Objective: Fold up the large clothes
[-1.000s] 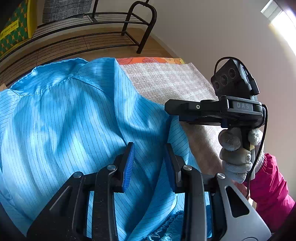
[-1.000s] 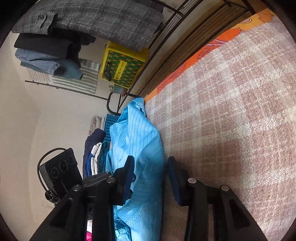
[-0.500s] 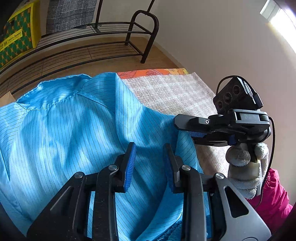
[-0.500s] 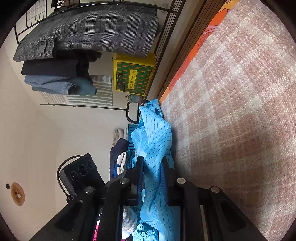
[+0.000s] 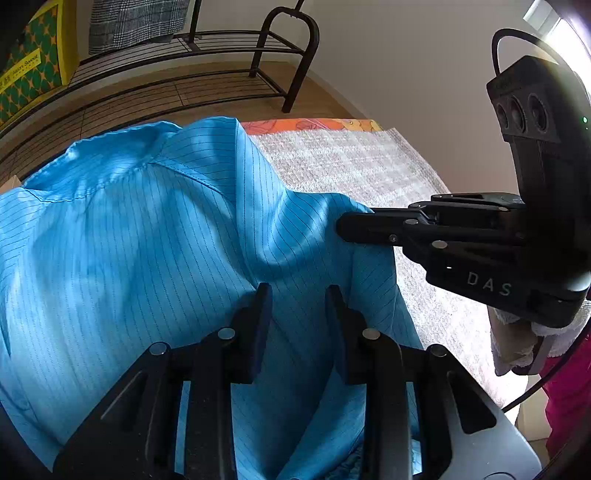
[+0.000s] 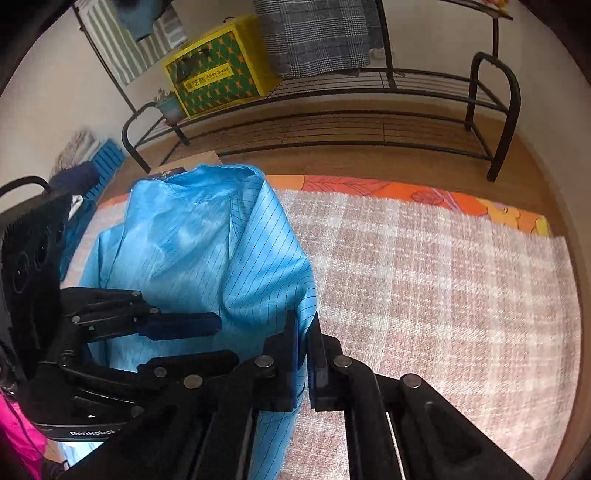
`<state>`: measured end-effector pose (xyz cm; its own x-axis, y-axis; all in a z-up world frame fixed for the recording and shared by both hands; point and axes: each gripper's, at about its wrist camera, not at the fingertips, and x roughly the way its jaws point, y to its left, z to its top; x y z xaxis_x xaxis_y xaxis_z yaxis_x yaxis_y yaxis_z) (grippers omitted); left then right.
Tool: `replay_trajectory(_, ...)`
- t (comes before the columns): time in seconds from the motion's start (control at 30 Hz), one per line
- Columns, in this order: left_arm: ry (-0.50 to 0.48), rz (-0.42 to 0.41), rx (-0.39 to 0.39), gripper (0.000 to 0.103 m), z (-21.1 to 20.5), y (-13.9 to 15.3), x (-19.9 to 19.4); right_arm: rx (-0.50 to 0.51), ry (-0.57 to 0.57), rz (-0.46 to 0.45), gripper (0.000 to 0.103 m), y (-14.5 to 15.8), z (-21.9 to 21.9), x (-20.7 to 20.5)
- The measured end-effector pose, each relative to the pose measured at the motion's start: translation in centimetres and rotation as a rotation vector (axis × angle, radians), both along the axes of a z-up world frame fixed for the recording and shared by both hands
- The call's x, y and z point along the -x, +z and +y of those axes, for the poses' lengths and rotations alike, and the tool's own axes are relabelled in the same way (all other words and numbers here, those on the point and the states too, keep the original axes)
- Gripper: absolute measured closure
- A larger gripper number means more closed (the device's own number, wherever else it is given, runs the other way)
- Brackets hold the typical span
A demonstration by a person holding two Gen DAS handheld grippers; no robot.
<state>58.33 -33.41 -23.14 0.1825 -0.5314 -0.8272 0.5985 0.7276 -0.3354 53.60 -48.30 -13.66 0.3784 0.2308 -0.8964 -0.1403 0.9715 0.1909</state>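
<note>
A large light-blue pinstriped garment [image 5: 140, 236] lies bunched over the left part of a pink-and-white woven mat [image 5: 351, 162]. My left gripper [image 5: 297, 295] is open, its fingers hovering just over the cloth. My right gripper [image 6: 304, 325] is shut on a raised fold at the garment's right edge [image 6: 258, 258]; it also shows from the side in the left wrist view [image 5: 347, 229], pinching the cloth. In the right wrist view the left gripper [image 6: 207, 332] sits to the left, fingers apart over the garment.
The mat [image 6: 443, 280] has an orange patterned border [image 6: 406, 192]. Behind it stands a black metal rack [image 6: 491, 110] holding a yellow-green box [image 6: 218, 77] and a grey plaid garment [image 6: 314, 33]. A pile of dark clothes [image 6: 74, 177] lies at left.
My right gripper closed on the garment's edge fold and swung round to level, lifting the fold. My left gripper stayed open over the cloth.
</note>
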Motion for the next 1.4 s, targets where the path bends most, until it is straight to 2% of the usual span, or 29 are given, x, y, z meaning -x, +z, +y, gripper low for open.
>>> replay_trajectory(0.07, 0.038, -0.03, 0.024, 0.074, 2.2, 2.2, 0.1, 0.067, 0.026, 0.006, 0.102, 0.6, 1.1, -0.5)
replay_trajectory(0.13, 0.065, -0.054, 0.067, 0.073, 4.8, 4.9, 0.4, 0.081, 0.034, 0.045, 0.097, 0.5, 1.6, -1.2)
replay_trajectory(0.17, 0.079, -0.085, 0.076, 0.073, 6.2, 6.5, 0.6, 0.056, 0.014, 0.063, 0.093, 0.4, 1.4, -1.5)
replay_trajectory(0.2, 0.093, -0.113, 0.085, 0.073, 7.6, 7.9, 1.0, 0.021, -0.01, 0.072, 0.082, 0.5, 0.9, -1.7)
replay_trajectory(0.23, 0.101, -0.136, 0.093, 0.073, 9.0, 9.1, 1.5, -0.021, -0.035, 0.067, 0.077, 0.7, 0.3, -1.9)
replay_trajectory(0.37, 0.154, -0.21, 0.089, 0.073, 15.3, 12.0, 4.1, -0.113, -0.127, -0.026, 0.077, 2.4, -2.5, -1.0)
replay_trajectory(0.5, 0.234, -0.173, 0.064, 0.073, 21.6, 10.8, 6.1, -0.23, -0.129, -0.023, 0.086, 2.5, -4.7, 2.2)
replay_trajectory(0.6, 0.275, -0.127, 0.043, 0.073, 24.3, 8.6, 7.4, -0.312, -0.042, 0.01, 0.088, 1.4, -2.9, 3.7)
replay_trajectory(0.7, 0.31, -0.086, 0.053, 0.073, 26.0, 6.9, 7.9, -0.246, -0.047, 0.017, 0.088, -1.0, -0.6, 1.4)
replay_trajectory(0.77, 0.326, -0.058, 0.074, 0.073, 26.6, 6.1, 8.0, -0.165, -0.067, 0.027, 0.088, -2.7, 0.4, -0.5)
replay_trajectory(0.8, 0.326, -0.052, 0.075, 0.073, 26.9, 6.0, 8.1, -0.167, -0.075, 0.043, 0.088, -3.2, 0.6, -1.1)
replay_trajectory(0.93, 0.323, -0.09, 0.071, 0.073, 28.0, 6.0, 8.3, -0.265, -0.054, -0.036, 0.086, -0.8, -0.1, -0.7)
replay_trajectory(1.0, 0.333, -0.083, 0.079, 0.073, 28.4, 5.5, 7.7, -0.272, -0.047, -0.083, 0.074, 0.6, -1.0, -0.1)
replay_trajectory(1.03, 0.336, -0.076, 0.083, 0.073, 28.5, 5.2, 7.1, -0.272, -0.051, -0.113, 0.071, 1.2, -1.6, 0.1)
replay_trajectory(1.1, 0.35, -0.049, 0.093, 0.071, 28.6, 4.4, 4.8, -0.266, -0.07, -0.16, 0.057, 1.8, -2.7, 0.0)
replay_trajectory(1.17, 0.357, 0.022, 0.139, 0.058, 28.5, 3.4, 1.4, -0.307, -0.08, -0.151, 0.049, 1.4, -3.5, -1.1)
replay_trajectory(1.23, 0.376, 0.037, 0.149, 0.058, 28.1, 2.9, -2.2, -0.374, -0.088, -0.134, 0.048, 0.5, -3.9, -2.4)
replay_trajectory(1.33, 0.384, 0.072, 0.181, 0.054, 27.2, 2.3, -7.1, -0.387, -0.078, -0.105, 0.048, -1.0, -2.8, -4.8)
replay_trajectory(1.4, 0.381, 0.1, 0.199, 0.037, 26.3, 1.9, -9.9, -0.388, -0.047, -0.077, 0.044, -2.0, -1.7, -6.3)
